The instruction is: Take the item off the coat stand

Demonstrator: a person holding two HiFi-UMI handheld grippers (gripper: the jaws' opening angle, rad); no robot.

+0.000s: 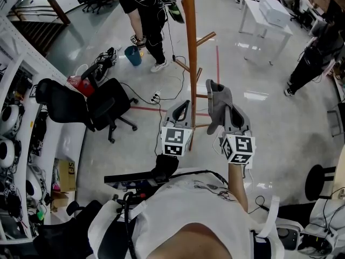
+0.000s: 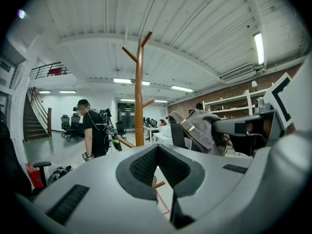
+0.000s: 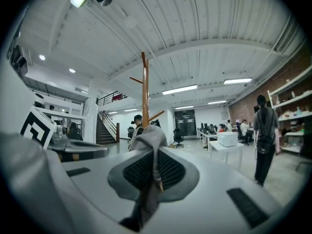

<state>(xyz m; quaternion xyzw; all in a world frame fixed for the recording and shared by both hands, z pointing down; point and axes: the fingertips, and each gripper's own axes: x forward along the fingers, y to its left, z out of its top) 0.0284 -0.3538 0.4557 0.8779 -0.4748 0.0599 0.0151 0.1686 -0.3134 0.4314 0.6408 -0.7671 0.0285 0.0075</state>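
- Your right hand-held gripper (image 1: 233, 117) was clamped on the grey fabric item (image 1: 218, 102); in the right gripper view its pads (image 3: 170, 168) pressed on a fold of the cloth (image 3: 148, 141), which rose past the tips and hid the gap between them.
- The grey fabric item stood up out of that hand-held gripper, just to the right of the coat stand (image 1: 189, 47) in the head view; from the left gripper view it (image 2: 201, 129) showed a dark strap with pale buckles and sat apart from the wooden pole (image 2: 139, 96), on none of its pegs.
- Your left hand-held gripper (image 1: 185, 107) had its jaws together at the tips with nothing between them; in the left gripper view (image 2: 157, 151) only floor showed through the slot below the pads; it hung close beside the pole, just left of the other hand-held gripper.
- The coat stand rose from the glossy floor (image 1: 253, 117) with bare angled pegs; a red line ran along the floor by its foot.
- A black office chair (image 1: 102, 108) stood to your left; a blue bucket (image 1: 132, 55) lay beyond it.
- A white tabletop (image 1: 253, 11) carried a white box (image 1: 275, 9) at the far right.
- One person in black (image 1: 143, 7) stood behind the stand; another person (image 1: 312, 55) stood at the right edge.
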